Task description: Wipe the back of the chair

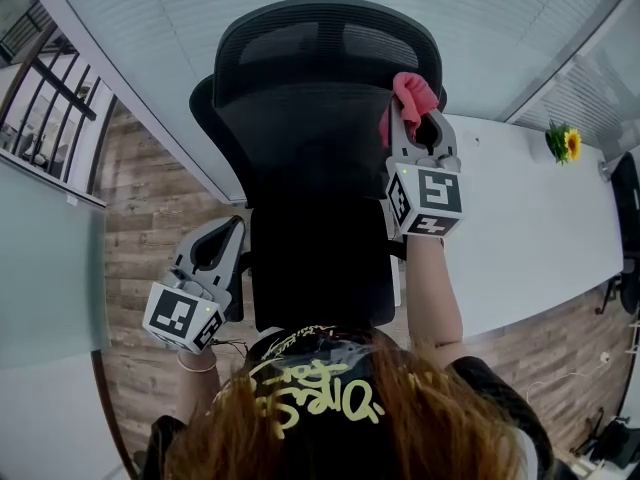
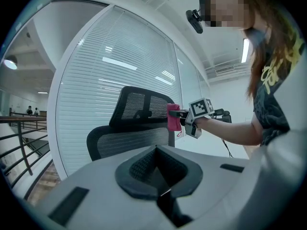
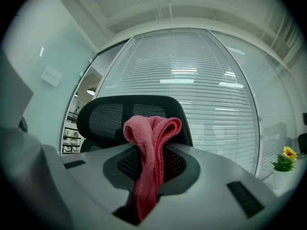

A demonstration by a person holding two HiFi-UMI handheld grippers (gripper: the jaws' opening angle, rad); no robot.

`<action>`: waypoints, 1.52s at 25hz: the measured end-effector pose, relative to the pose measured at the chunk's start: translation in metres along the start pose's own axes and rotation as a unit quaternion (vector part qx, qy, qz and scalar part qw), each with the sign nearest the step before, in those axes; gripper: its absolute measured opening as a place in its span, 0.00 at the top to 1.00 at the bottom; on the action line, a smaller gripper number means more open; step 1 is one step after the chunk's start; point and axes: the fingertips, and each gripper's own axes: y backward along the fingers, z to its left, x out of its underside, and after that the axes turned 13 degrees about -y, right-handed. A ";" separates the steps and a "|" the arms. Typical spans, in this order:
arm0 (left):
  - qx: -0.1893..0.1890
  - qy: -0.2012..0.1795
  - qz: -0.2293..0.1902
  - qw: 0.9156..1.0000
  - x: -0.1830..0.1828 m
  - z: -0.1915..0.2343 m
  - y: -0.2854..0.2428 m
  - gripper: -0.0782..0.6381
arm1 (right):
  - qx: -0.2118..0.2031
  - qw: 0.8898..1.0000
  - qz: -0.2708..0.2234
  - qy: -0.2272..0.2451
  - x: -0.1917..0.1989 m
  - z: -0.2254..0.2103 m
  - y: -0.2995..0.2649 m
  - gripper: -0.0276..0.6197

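While pinching the pink cloth (image 1: 412, 94) between the right gripper (image 1: 421, 126) fingers at the chair (image 1: 300, 158) back's upper right edge: soft, light, floppy, probably best gripped bunched mid-fold. Lies lengthwise along the fingers, folded loop toward the chair. Nothing between the left gripper (image 1: 212, 251) fingers, pressed together, low beside the chair's left.

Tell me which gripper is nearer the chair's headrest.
Right. The right gripper, clamping the pink cloth, is up at the right edge of the headrest; the left gripper sits lower, off the left side of the backrest.
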 end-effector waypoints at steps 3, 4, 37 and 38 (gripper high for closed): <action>0.000 -0.001 0.000 1.000 0.002 0.007 0.003 0.90 | 0.000 1.000 -0.001 0.000 0.000 0.007 -0.005 0.86; 0.000 -0.001 0.000 1.000 0.002 0.009 0.003 0.90 | -0.001 1.000 -0.001 -0.001 0.001 0.009 -0.007 0.86; -0.008 0.006 0.000 1.000 0.022 0.063 0.018 0.90 | -0.040 0.999 0.001 -0.019 0.008 0.077 -0.046 0.86; -0.008 0.005 0.000 1.000 0.022 0.064 0.019 0.90 | -0.040 0.999 0.001 -0.019 0.008 0.078 -0.046 0.86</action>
